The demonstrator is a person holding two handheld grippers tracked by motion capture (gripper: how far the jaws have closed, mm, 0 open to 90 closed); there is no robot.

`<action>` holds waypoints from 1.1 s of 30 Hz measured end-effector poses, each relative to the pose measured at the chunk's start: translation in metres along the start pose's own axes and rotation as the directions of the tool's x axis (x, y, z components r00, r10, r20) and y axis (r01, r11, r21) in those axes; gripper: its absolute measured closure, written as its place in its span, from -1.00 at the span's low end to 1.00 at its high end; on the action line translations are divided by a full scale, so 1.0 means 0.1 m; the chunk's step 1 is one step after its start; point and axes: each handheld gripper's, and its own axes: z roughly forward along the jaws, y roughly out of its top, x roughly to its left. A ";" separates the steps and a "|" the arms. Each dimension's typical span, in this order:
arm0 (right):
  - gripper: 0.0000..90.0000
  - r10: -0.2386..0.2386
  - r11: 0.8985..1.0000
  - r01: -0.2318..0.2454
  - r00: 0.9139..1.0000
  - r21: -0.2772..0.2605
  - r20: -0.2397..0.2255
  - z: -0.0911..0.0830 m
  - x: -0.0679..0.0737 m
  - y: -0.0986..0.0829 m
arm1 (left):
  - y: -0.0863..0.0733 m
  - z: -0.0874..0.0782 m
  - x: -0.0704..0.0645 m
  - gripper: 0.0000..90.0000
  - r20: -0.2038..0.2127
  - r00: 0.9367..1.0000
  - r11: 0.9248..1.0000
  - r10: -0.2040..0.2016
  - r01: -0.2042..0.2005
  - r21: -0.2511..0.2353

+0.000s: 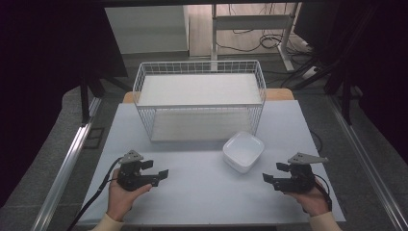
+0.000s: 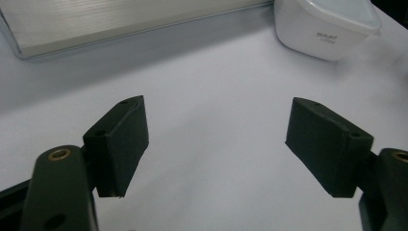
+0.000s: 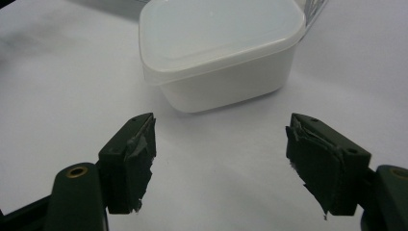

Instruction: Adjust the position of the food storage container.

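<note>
Right now both grippers rest low over the near part of the white worktop (image 1: 202, 192), each held in one of the person's hands. The left gripper (image 1: 161, 174) sits toward the near left corner with its jaws spread wide and nothing between them; in the left gripper view its pads (image 2: 122, 144) frame bare table surface. The right gripper (image 1: 274, 173) sits toward the near right corner, its jaws likewise wide apart and holding nothing, and it points at the white lidded container (image 1: 243, 151). That container stands right of the worktop's middle, nearer the right gripper and well apart from the left one. Just behind it, along the far edge, stands a white wire basket (image 1: 199, 98), close to the container.
</note>
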 end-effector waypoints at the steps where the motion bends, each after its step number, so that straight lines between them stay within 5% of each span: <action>1: -0.43 0.002 1.000 -0.002 1.000 -0.002 0.000 0.00 0.00 0.01 | 0.00 0.00 0.00 -0.51 0.002 1.000 1.000 0.001 -0.001 -0.001; 10: -0.39 0.017 1.000 -0.017 1.000 -0.008 0.009 -0.03 -0.06 0.18 | 0.01 -0.01 0.01 -0.50 0.022 1.000 1.000 0.004 -0.004 -0.003; 18: -0.19 0.010 1.000 -0.010 1.000 0.012 0.026 -0.06 -0.18 0.53 | 0.02 -0.04 0.01 -0.50 0.031 1.000 1.000 -0.002 0.002 -0.016; 27: -0.04 0.012 0.995 -0.015 1.000 0.100 0.028 0.17 -0.42 0.99 | 0.04 0.00 -0.03 -0.50 0.022 1.000 1.000 0.017 -0.017 0.001; 33: 0.14 0.004 0.990 -0.008 1.000 0.140 0.030 0.32 -0.52 1.12 | 0.04 -0.02 -0.03 -0.50 0.024 1.000 1.000 0.019 -0.019 -0.005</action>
